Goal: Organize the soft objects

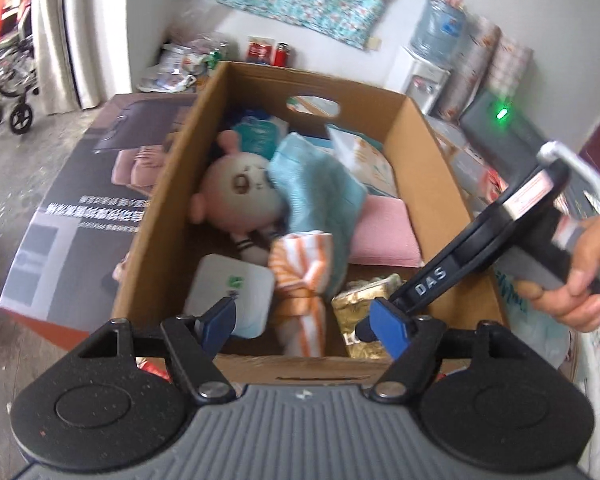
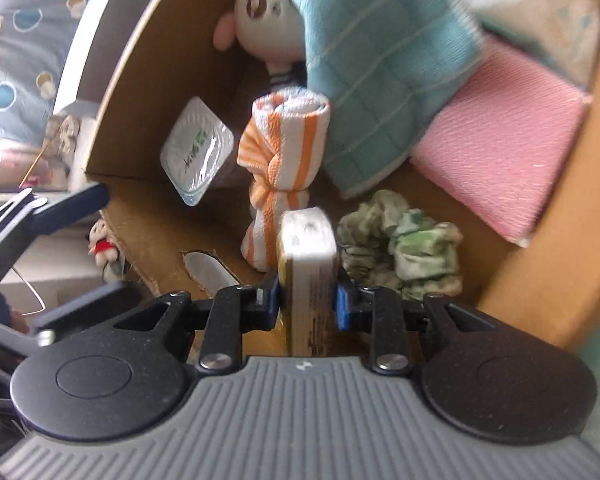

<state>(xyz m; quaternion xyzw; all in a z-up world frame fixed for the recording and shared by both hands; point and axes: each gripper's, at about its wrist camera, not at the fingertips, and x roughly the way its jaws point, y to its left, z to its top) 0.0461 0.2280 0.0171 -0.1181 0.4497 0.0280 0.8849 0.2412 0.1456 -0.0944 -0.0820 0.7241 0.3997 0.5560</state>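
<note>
The right gripper (image 2: 307, 300) has its pads pressed on the sides of a small packet (image 2: 306, 264), held low in the frame over the near end of the cardboard box (image 1: 432, 148), probably so it can join the soft things already there: doll (image 1: 236, 192), blue towel (image 1: 320, 184), pink cloth (image 2: 504, 160), striped rolled towel (image 2: 280, 148), green scrunchie (image 2: 404, 252). The left gripper (image 1: 308, 320) hangs wide open and empty at the box's near edge.
</note>
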